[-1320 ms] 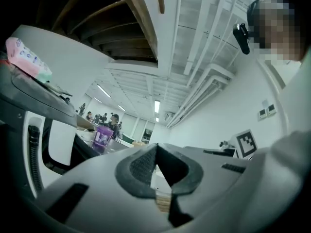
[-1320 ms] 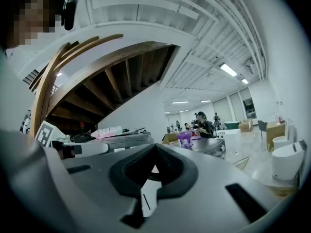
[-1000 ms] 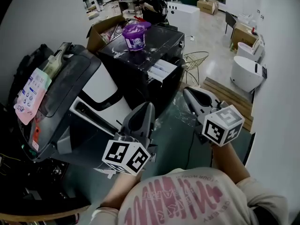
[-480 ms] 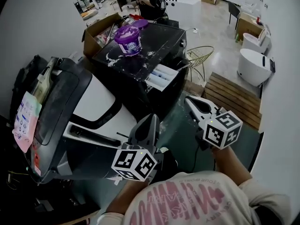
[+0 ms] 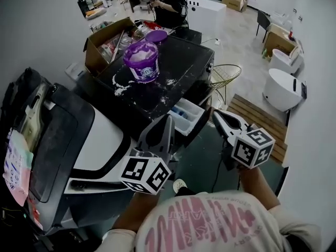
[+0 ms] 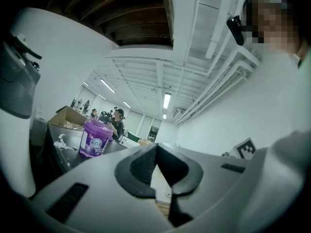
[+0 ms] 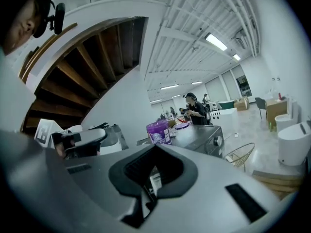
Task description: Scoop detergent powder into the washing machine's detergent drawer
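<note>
Progress on the scooping looks close to nil, as far as I can judge. My left hand-held gripper has its pads pressed together with nothing between them. My right hand-held gripper is likewise closed and empty. I hold both out roughly level towards the washing machine, and neither touches anything.

The purple detergent tub stands on the machine's dark top. It seems open, with its lid lying just behind it. White powder is scattered over the top around the tub. The detergent drawer is already pulled out from the machine's front, and in the head view my two tips sit either side of it. I cannot tell whether any powder lies in its compartments.

I see no scoop in any view. What is left, I reckon, is nearly everything: finding a scoop, filling it from the tub and tipping it into the drawer.
</note>
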`<state>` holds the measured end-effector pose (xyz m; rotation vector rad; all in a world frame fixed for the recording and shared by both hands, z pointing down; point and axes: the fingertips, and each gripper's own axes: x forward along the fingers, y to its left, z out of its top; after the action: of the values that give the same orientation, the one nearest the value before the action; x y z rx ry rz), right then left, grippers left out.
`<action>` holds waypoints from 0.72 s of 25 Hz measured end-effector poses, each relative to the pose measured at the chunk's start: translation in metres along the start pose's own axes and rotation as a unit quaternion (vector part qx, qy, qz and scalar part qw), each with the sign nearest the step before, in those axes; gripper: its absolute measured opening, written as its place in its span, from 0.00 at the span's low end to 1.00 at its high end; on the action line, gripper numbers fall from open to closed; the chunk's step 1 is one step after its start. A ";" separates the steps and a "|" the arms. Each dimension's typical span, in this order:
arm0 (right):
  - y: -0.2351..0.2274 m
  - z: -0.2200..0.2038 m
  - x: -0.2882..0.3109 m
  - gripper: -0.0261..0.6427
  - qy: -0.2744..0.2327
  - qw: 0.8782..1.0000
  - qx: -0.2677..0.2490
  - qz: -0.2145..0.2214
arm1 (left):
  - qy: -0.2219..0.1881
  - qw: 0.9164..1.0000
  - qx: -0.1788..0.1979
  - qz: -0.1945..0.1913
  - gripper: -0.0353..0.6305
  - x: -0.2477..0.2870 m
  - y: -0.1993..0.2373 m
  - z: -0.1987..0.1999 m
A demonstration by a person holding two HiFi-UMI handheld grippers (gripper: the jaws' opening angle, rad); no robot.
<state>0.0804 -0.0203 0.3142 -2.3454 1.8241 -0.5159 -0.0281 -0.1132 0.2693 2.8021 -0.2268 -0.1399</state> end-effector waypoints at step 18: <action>-0.054 0.029 0.188 0.04 0.035 0.991 0.022 0.131 | -0.033 0.987 -0.005 0.160 0.06 0.051 0.132 0.030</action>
<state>0.1795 -0.1897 0.3387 -2.0405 2.0869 -0.6015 -0.0002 -0.2549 0.2808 2.7099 -0.6834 -0.1560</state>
